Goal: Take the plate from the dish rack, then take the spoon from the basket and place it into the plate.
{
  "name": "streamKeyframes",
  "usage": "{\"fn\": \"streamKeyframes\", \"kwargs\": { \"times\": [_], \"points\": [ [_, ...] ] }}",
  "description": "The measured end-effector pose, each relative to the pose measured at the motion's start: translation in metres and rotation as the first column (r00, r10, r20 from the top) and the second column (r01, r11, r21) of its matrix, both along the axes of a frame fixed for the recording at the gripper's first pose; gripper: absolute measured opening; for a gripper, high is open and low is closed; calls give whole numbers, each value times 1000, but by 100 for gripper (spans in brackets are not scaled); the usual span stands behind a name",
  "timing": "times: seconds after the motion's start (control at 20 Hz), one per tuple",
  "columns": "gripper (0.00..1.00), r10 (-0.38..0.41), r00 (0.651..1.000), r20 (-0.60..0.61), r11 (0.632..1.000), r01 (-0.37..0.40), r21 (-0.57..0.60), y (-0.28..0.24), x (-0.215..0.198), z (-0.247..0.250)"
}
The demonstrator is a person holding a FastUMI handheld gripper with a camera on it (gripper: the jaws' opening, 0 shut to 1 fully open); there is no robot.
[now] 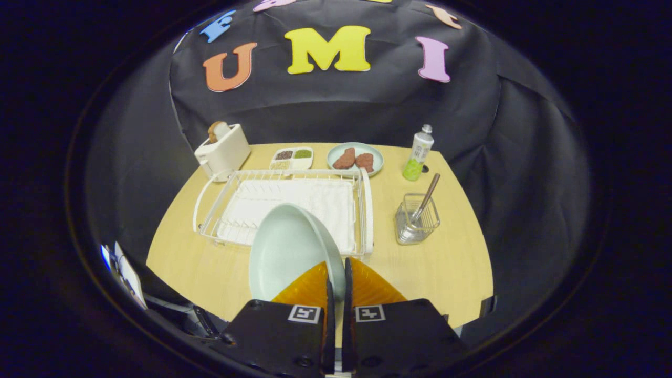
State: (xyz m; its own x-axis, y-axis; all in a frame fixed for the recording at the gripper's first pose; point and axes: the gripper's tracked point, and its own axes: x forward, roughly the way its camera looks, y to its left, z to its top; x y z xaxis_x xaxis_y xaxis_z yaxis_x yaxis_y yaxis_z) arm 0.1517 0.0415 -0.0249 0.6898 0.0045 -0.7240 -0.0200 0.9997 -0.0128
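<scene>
The gripper (336, 273) is holding the plate (289, 249): its two fingers are standing close together and are pinching the plate's rim at the plate's 4 o'clock side. The plate is tilting on its edge, with the hollow face turning to 9 o'clock, and it is covering the near rail of the rack (231, 202). I cannot tell whether the plate is still touching the rack. The rack is lying on the table (441, 268), with a white mat (310, 202) inside it. From the fingers, at about 2 o'clock, the wire basket (407, 231) is standing, well apart from the rack, and the spoon (426, 197) is leaning in it with the handle pointing up. Beyond the basket a bottle (418, 155) is standing. Behind the rack, at 12 o'clock, a second plate (332, 156) with two brown pieces, a small tray (292, 157) and a toaster (223, 151) are sitting.
</scene>
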Motion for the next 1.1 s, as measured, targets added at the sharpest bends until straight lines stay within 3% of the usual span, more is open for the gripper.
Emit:
{"fn": "streamKeyframes", "kwargs": {
  "times": [0.2,0.4,0.75,1.1],
  "points": [
    [10,39,997,-61,993,-32,111,3,-15,-64],
    [10,28,991,-129,988,-8,155,-8,-17,-119],
    [11,24,987,-158,956,24,293,-23,1,-149],
    [15,-25,988,-152,957,67,281,-34,6,-156]
  ]
}}
